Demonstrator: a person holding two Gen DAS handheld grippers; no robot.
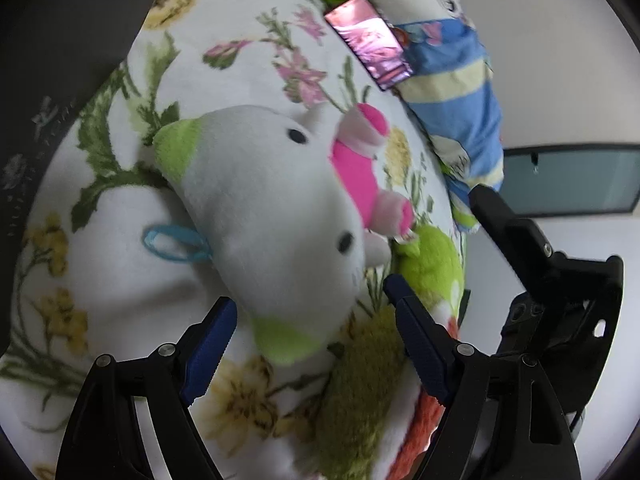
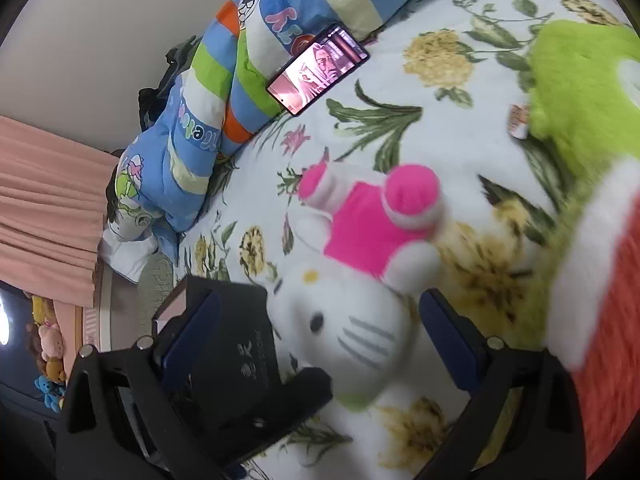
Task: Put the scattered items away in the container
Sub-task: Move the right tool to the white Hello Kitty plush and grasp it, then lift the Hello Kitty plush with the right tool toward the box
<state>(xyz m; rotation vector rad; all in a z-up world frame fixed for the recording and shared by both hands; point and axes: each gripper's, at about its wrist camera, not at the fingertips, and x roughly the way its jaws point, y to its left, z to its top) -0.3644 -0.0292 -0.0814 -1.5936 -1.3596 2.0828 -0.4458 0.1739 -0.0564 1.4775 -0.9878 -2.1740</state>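
Showing a white cat plush toy in a pink dress, lying on a floral bed blanket; soft and light, best pinched across the head. Left tool and right tool both gape, straddling it untouched; striped quilt, phone beyond

The white cat plush in pink lies on the floral blanket, its head between the right gripper's spread blue pads. Beyond the plush, a lit phone leans against striped bedding; a green plush sits right of it.
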